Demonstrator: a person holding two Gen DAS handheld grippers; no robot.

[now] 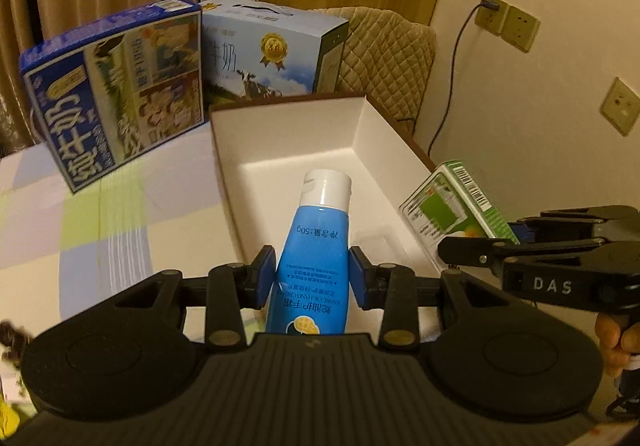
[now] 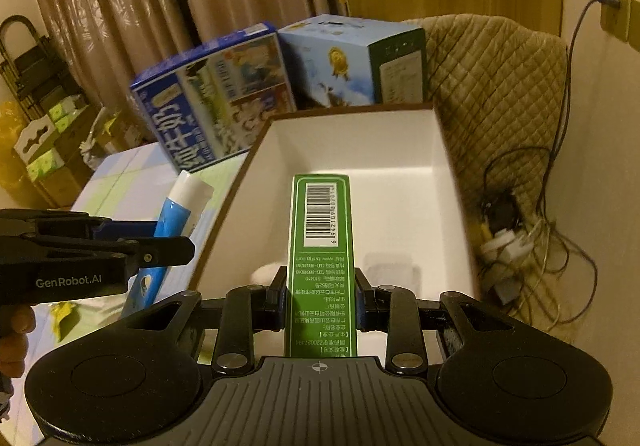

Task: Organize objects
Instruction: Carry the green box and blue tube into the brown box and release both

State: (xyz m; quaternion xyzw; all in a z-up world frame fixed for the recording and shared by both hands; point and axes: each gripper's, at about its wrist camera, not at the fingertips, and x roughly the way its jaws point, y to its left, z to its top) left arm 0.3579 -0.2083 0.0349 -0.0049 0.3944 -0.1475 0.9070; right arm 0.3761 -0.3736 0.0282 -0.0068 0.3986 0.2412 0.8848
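A blue hand-cream tube (image 1: 316,242) with a white cap sits between the blue pads of my left gripper (image 1: 312,278), which is shut on it above the open white box (image 1: 280,150). A green carton (image 2: 320,266) with a barcode is clamped in my right gripper (image 2: 320,298), held over the same white box (image 2: 400,150). In the left wrist view the green carton (image 1: 452,206) and the right gripper (image 1: 520,242) hang over the box's right rim. In the right wrist view the blue tube (image 2: 176,214) and the left gripper (image 2: 152,238) are at the box's left rim.
Two milk cartons stand behind the box: a dark blue one (image 1: 116,90) tilted on the left, a light blue one (image 1: 272,50) beside it. A checked cloth (image 1: 80,214) covers the table. A quilted chair (image 2: 492,86), wall sockets (image 1: 508,22) and tangled cables (image 2: 520,230) lie on the right.
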